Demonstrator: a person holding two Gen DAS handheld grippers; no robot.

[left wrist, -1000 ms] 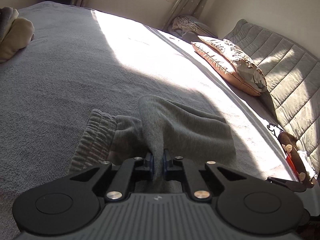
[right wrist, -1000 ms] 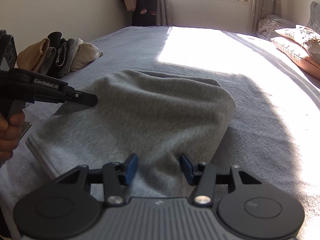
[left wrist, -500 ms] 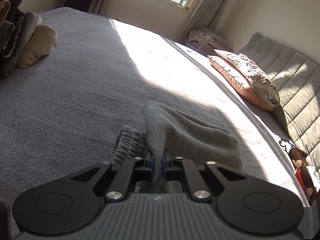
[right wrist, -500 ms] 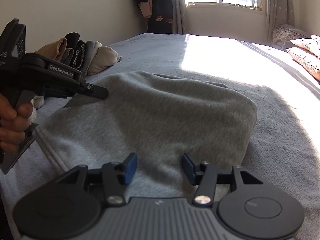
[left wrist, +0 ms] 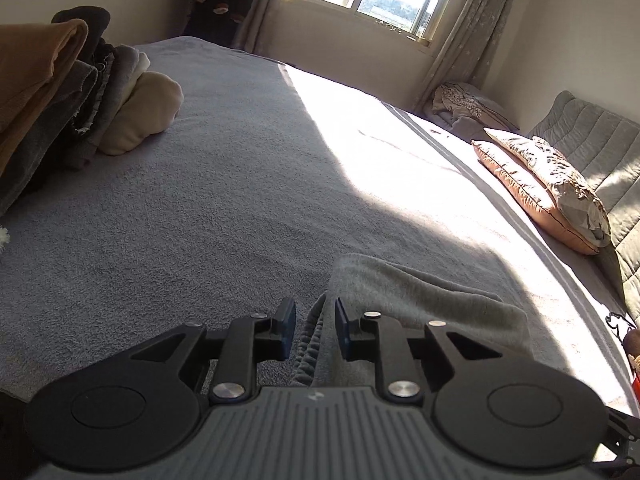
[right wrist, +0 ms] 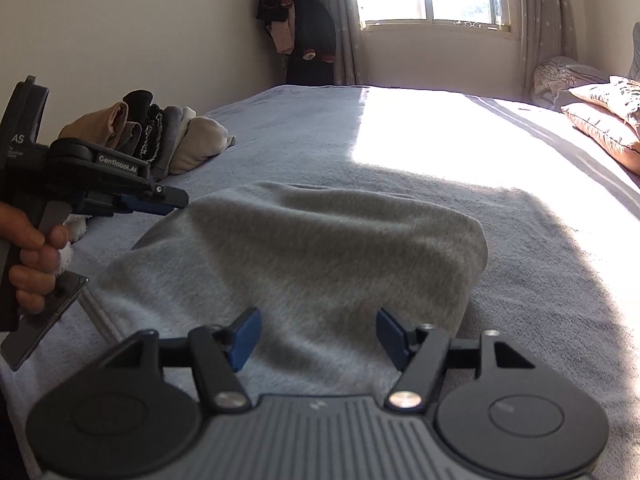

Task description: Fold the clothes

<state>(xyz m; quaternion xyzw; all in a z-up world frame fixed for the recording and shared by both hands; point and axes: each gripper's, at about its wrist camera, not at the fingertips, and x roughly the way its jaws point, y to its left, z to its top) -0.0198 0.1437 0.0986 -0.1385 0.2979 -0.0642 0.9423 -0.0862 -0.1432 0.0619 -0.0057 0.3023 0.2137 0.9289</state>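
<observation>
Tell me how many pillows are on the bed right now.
2 clearly: a pink pillow by the headboard, with a patterned pillow lying on top. A crumpled bundle near the window corner might be another pillow or bedding; I can't tell.

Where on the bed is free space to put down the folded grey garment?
Free: the wide bedspread between the clothes pile and the pillows, beyond the grey garment. Crowded: the left edge by the pile, and the right edge by the pillows.
</observation>
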